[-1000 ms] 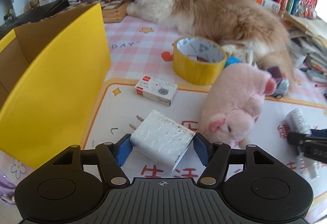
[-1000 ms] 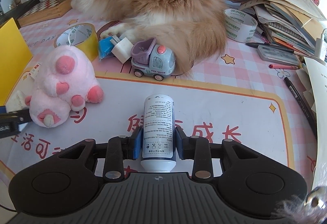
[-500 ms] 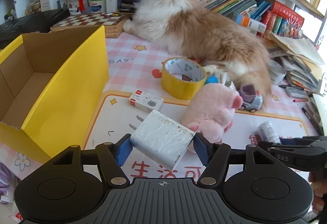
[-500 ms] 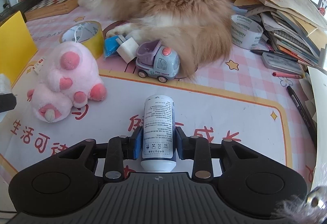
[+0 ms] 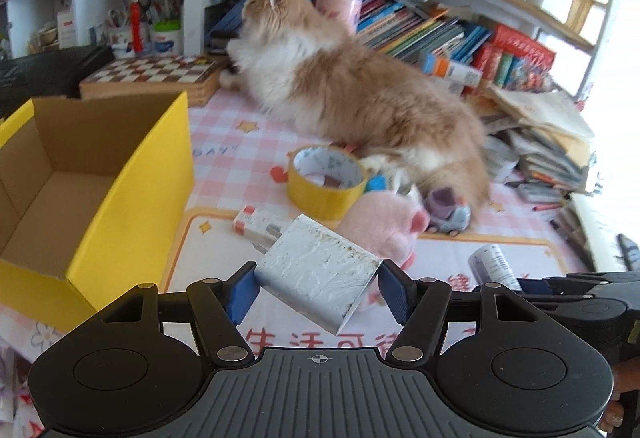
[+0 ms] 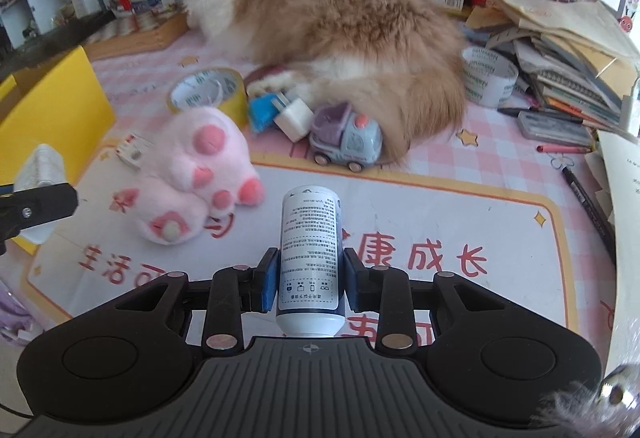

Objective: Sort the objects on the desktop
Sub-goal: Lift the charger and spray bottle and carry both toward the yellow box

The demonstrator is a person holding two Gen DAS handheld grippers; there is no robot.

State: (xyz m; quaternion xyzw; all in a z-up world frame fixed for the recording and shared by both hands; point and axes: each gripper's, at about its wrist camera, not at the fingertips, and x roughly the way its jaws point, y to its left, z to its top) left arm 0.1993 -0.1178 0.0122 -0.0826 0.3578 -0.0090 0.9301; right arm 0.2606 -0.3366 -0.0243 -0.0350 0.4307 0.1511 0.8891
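Observation:
My left gripper (image 5: 316, 288) is shut on a white plug charger (image 5: 318, 274) and holds it above the mat, right of the open yellow box (image 5: 120, 198). My right gripper (image 6: 310, 280) is shut on a white spray bottle (image 6: 310, 250), lifted over the mat; the bottle also shows in the left wrist view (image 5: 494, 264). On the desk lie a pink plush pig (image 6: 192, 174), a yellow tape roll (image 5: 326, 180), a toy truck (image 6: 346, 140), a small red-and-white box (image 5: 254, 220) and a second white charger (image 6: 294, 118).
A large orange-and-white cat (image 5: 352, 94) lies across the back of the desk. A chessboard (image 5: 152, 76) sits behind the box. Stacked books and papers (image 6: 568, 54), a white tape roll (image 6: 488, 74) and pens (image 6: 588, 198) crowd the right side.
Both grippers have risen with their loads. The left view now looks down into the yellow box and takes in more of the shelves.

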